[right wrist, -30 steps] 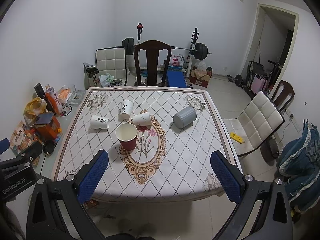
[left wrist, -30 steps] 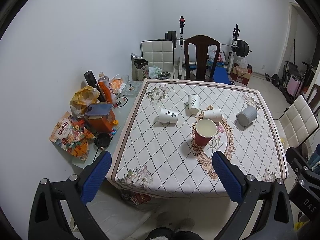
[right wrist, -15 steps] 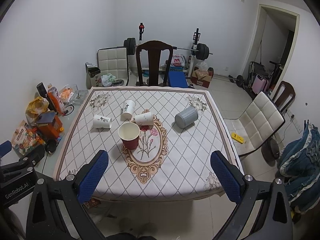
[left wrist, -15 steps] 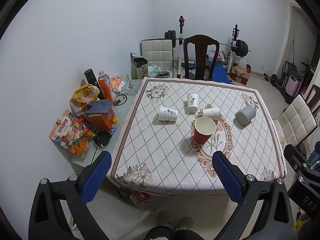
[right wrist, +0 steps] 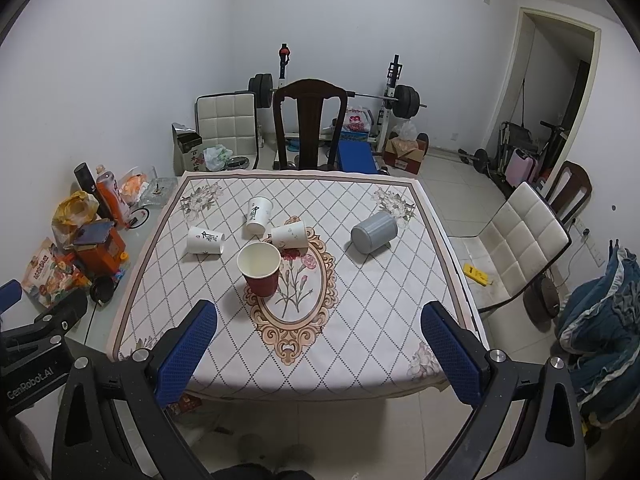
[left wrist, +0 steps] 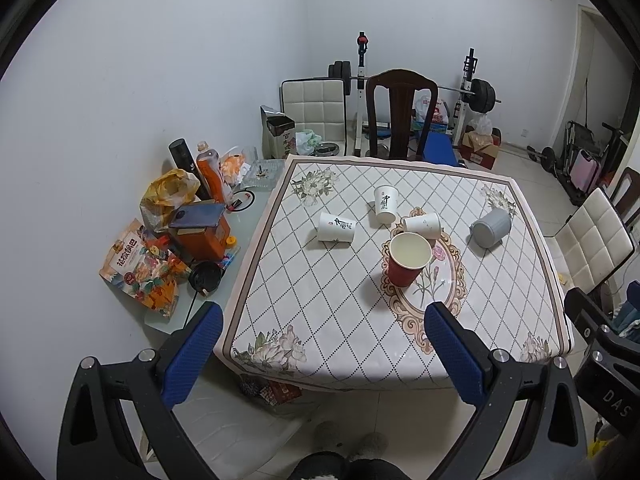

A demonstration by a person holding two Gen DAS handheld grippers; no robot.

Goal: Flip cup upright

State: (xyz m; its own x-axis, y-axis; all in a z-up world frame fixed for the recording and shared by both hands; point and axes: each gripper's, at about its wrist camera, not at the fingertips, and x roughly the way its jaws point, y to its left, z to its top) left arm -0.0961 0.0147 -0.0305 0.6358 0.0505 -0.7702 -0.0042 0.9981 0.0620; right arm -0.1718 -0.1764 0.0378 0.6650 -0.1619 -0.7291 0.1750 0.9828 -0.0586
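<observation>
The tabletop (right wrist: 360, 320), under a diamond-patterned cloth with an oval flower print at its middle, carries five cups. The grey cup (right wrist: 374, 233) lies on its side toward the far right corner, well apart from the others. The red cup (right wrist: 260, 270) already stands upright at the left edge of the oval, mouth up. Three white paper cups are left of centre, toward the far edge: one white cup (right wrist: 290, 235) on its side just behind the red one, a second white cup (right wrist: 205, 240) on its side nearer the left edge, and a third cup (right wrist: 258, 215) farther back that seems to stand, though which end is up is hard to tell.

Both claws hang off the near edge, above the floor. The left claw (left wrist: 320, 354) is spread wide with nothing in it, and the right claw (right wrist: 318, 354) is the same.

Judged from this, no cup is in hand and the reach has not begun. The next move calls for choosing a lying cup, coming in over the near edge and closing lightly across its wall, since paper crushes easily.
</observation>
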